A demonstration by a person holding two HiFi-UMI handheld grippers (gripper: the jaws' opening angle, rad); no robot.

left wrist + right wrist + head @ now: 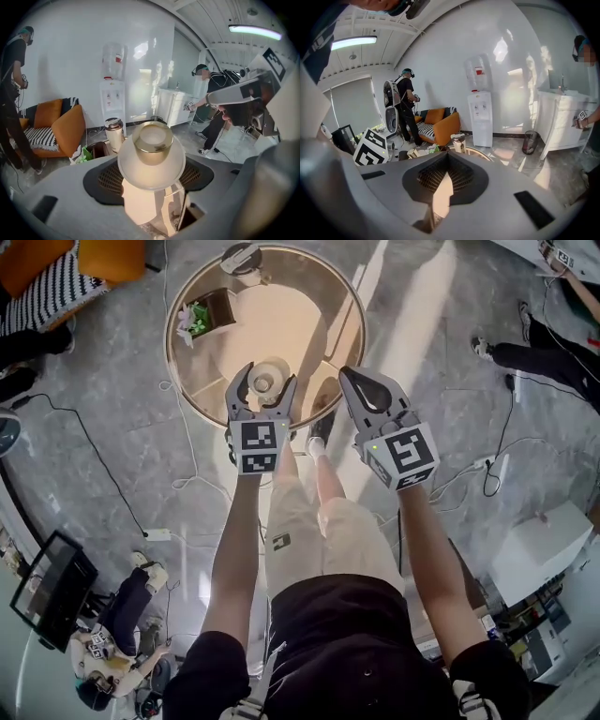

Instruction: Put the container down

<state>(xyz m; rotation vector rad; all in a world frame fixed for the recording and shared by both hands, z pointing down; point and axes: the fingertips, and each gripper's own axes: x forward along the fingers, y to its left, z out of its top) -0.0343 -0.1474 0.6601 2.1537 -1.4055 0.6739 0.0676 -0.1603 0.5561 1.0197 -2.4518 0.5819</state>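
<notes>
The container (pixel 262 383) is a small white round pot with a gold-rimmed top. My left gripper (pixel 267 380) is shut on it and holds it over the near part of the round glass table (pixel 309 329). In the left gripper view the container (pixel 151 145) fills the gap between the grey jaws of the left gripper (pixel 152 165), its gold rim facing the camera. My right gripper (pixel 357 382) hovers to the right of it over the table's near edge, shut and empty. In the right gripper view, nothing sits between the closed jaws of the right gripper (pixel 445 161).
On the table stand a brown box with green contents (pixel 204 313) and a canister (pixel 242 257) at the far rim. Cables (pixel 103 465) cross the floor. An orange sofa (pixel 58 126), a water dispenser (pixel 112 96) and people (pixel 213 101) are around the room.
</notes>
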